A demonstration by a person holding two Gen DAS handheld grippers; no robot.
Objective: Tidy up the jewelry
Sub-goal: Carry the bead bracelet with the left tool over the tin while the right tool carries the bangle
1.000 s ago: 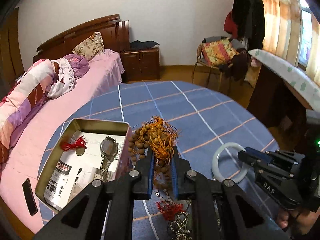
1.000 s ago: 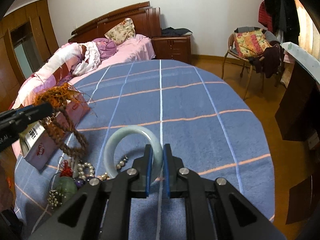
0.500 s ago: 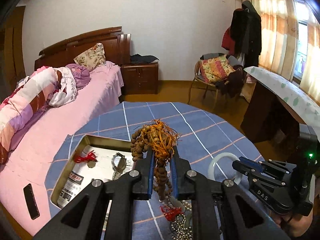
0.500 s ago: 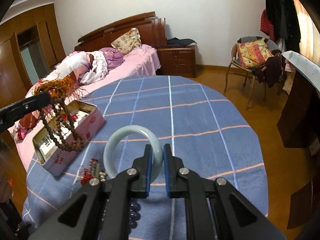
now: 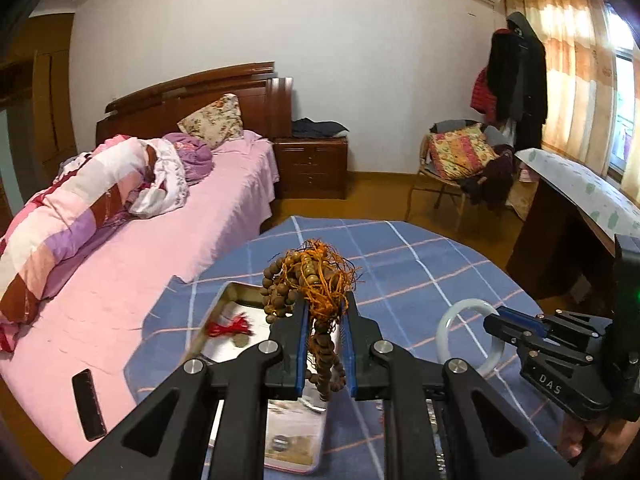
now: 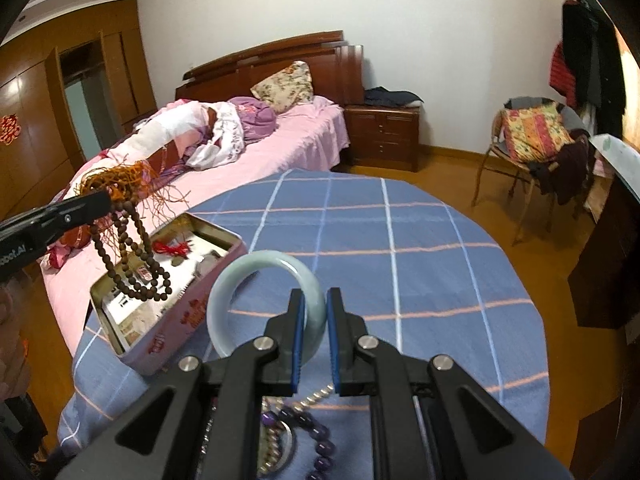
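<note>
The brown bead string (image 6: 132, 256) with its orange tassel hangs in the air right above the open tin box (image 6: 168, 292). The left gripper (image 5: 325, 320) pinches it near the tassel, and the long loop dangles down toward the box. To do this step well, I think the left gripper should go lower first, so the loop curls up inside the box and does not hang over its wall. Then it can let go.

The green-white bangle (image 6: 268, 304) is also in the air, just to the right of the box. The right gripper (image 6: 314, 320) squeezes its rim and holds it standing up. It should wait its turn, so the two grippers do not bump above the box.

Inside the box lies a red knot (image 6: 172, 249) on some paper cards. In front of the box, on the blue checked tablecloth (image 6: 400, 248), more beads (image 6: 308, 436) wait.
</note>
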